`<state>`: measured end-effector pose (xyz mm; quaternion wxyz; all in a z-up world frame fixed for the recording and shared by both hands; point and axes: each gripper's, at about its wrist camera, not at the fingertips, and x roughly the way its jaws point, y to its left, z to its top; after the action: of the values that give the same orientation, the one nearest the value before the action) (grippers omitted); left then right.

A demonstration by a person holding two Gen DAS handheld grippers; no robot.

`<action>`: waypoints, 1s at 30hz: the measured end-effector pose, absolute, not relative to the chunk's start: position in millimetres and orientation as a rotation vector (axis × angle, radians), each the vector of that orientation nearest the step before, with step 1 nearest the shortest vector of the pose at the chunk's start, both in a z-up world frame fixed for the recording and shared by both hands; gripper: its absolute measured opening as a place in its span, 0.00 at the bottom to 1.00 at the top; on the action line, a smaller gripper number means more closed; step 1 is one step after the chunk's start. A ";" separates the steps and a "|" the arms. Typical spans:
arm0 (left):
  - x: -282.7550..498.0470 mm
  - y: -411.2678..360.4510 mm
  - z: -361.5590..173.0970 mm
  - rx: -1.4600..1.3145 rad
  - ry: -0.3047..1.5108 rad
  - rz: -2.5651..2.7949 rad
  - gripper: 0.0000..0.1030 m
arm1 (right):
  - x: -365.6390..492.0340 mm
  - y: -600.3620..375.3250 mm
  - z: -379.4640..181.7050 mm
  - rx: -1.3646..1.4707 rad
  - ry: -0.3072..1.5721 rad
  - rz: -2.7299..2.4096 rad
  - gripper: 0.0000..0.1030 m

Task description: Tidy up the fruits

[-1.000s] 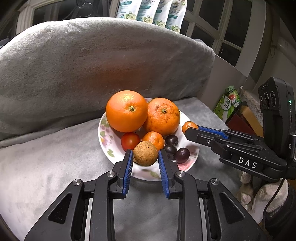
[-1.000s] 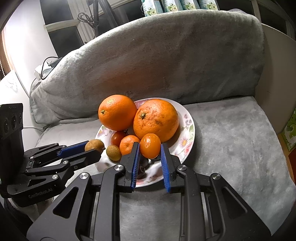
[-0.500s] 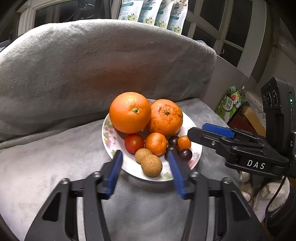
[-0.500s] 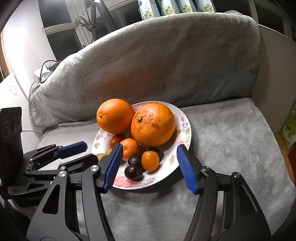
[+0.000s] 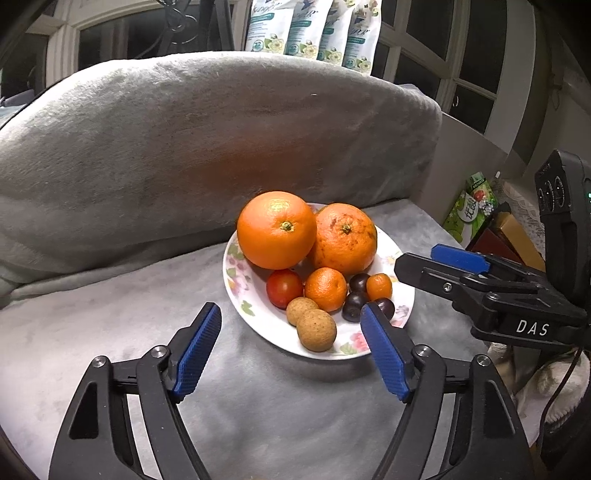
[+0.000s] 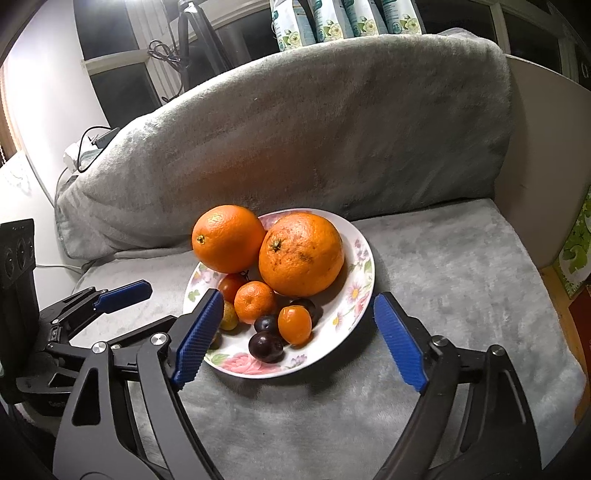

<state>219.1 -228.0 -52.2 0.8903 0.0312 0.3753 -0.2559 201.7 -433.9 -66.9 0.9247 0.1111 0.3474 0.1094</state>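
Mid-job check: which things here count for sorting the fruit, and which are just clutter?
Job: floral plate; two big oranges; mandarin; kumquat; tomato; dark plums; brown longans.
Clutter: grey blanket; pouches; green packet.

surface: grey plush seat (image 5: 129, 332) | on it: floral plate (image 5: 236, 273) (holding fruit)

free: grey blanket (image 6: 443, 280) right of plate (image 6: 364, 273) | blocked: cushion (image 6: 314, 129) behind — fruit crowds plate
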 end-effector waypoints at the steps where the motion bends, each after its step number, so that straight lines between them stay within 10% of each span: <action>1: 218.7 -227.5 -52.0 0.063 0.780 -0.531 0.76 | 201.2 -434.2 -66.1 0.230 0.711 0.223 0.86; 30: 203.3 -214.8 -39.9 0.059 0.767 -0.506 0.76 | 184.9 -427.1 -50.8 0.171 0.693 0.109 0.99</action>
<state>203.3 -214.8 -39.9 0.8959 0.0284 0.3700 -0.2442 185.0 -427.1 -50.8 0.9356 0.0836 0.3390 0.0532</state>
